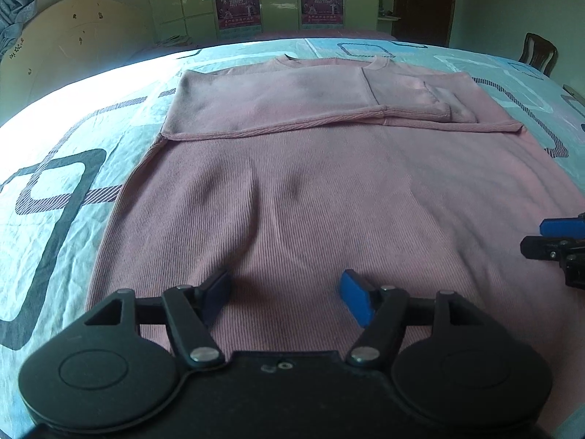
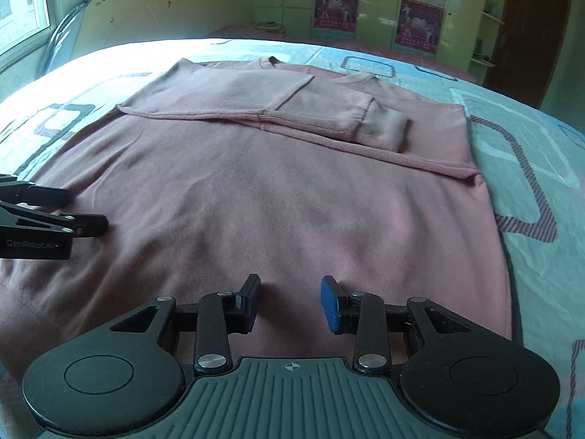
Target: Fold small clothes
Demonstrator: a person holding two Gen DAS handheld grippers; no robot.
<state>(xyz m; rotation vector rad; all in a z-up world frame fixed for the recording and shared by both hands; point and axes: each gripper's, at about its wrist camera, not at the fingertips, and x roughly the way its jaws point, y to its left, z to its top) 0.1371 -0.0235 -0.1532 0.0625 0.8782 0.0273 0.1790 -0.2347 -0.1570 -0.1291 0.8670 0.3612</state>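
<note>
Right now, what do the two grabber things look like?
Both are black, with two round discs at the back and thin linked bars running to two fingers. The left gripper has a bright blue pad on one finger. The right gripper has a blue pad too, plus a ribbed grey plate with a small cross mark. White lettering shows on the left gripper's side in the right view. No cables or sleeves show.

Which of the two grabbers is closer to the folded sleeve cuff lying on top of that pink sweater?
The right gripper, I judge. The sleeve cuff lies on the pink sweater ahead of it, slightly to its right. The left gripper hovers further to the left, so the cuff sits farther across from it.
</note>
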